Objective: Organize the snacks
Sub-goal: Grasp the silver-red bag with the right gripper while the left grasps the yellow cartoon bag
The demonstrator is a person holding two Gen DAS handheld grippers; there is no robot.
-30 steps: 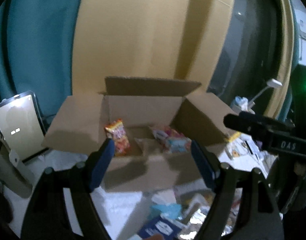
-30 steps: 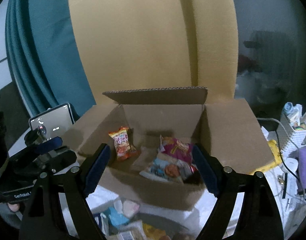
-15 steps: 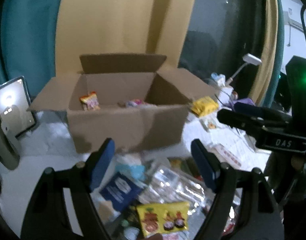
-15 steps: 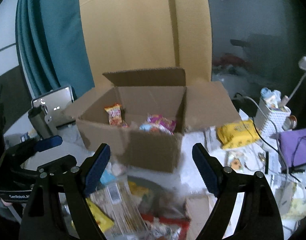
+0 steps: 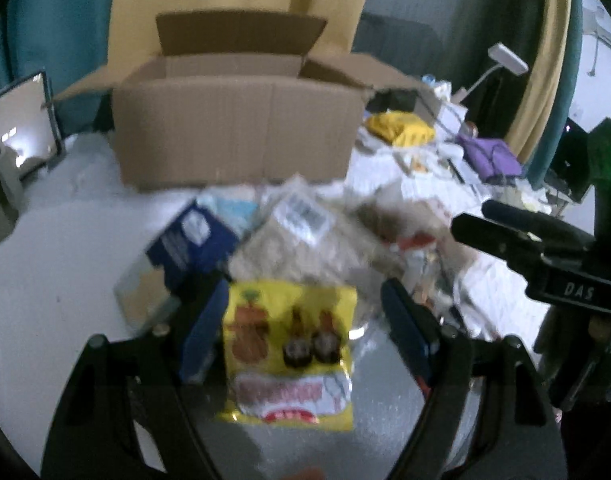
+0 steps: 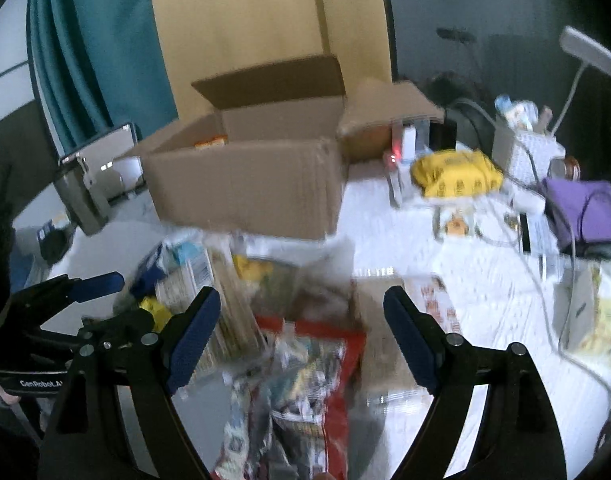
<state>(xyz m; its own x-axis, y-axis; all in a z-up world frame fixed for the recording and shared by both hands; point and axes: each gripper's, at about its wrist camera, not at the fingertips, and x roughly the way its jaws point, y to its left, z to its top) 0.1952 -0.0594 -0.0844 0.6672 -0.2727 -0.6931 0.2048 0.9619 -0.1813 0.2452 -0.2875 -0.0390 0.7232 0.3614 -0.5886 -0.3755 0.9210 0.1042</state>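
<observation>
An open cardboard box (image 5: pixel 233 136) stands at the back of the white table; the same box (image 6: pixel 245 184) shows in the right wrist view with an orange packet just visible inside. A heap of snack packets lies in front of it. My left gripper (image 5: pixel 305 320) is open above a yellow snack packet (image 5: pixel 289 356), which lies between its blue pads without being pressed. A dark blue packet (image 5: pixel 193 244) and a clear pack (image 5: pixel 305 236) lie beyond. My right gripper (image 6: pixel 301 328) is open over a red-edged packet (image 6: pixel 305 380).
A tablet on a stand (image 5: pixel 21 136) is at the left. A yellow pouch (image 6: pixel 453 176), a purple pouch (image 6: pixel 585 212), cables, a white basket (image 6: pixel 525 152) and a lamp (image 6: pixel 589 56) crowd the right side. Curtains hang behind the box.
Both grippers have drawn back from the box and sunk toward the snack heap. The box has shrunk in view, and the yellow and red packets have come between the open fingers.
</observation>
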